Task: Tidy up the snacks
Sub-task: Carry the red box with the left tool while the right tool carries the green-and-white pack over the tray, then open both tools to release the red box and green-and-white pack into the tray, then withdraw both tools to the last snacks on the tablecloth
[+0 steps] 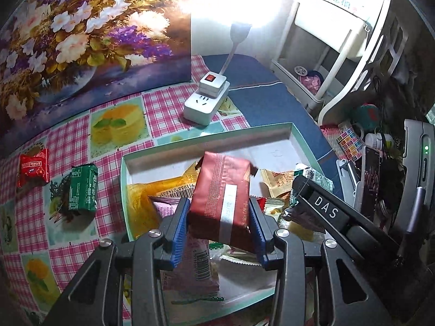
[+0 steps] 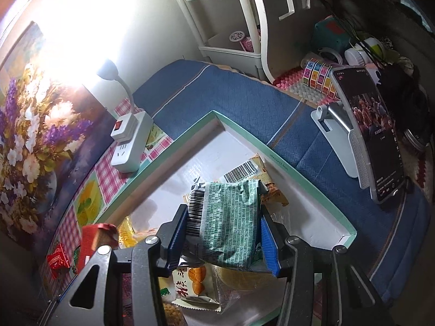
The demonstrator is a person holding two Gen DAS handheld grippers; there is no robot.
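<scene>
checked tablecloth (image 1: 163,108) | left tongs (image 1: 218,217) grip red packet (image 1: 220,190) | right tongs (image 2: 225,233) grip green packet (image 2: 231,217)

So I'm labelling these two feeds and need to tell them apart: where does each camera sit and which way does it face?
Left wrist: sits on the left gripper, looking steeply down along its fingers at the red snack packet it grips above the box; the right gripper also shows.
Right wrist: sits on the right gripper, looking down at the green snack packet it grips; only its own fingers show.
Shared: box, power strip, flower painting, phone.
</scene>
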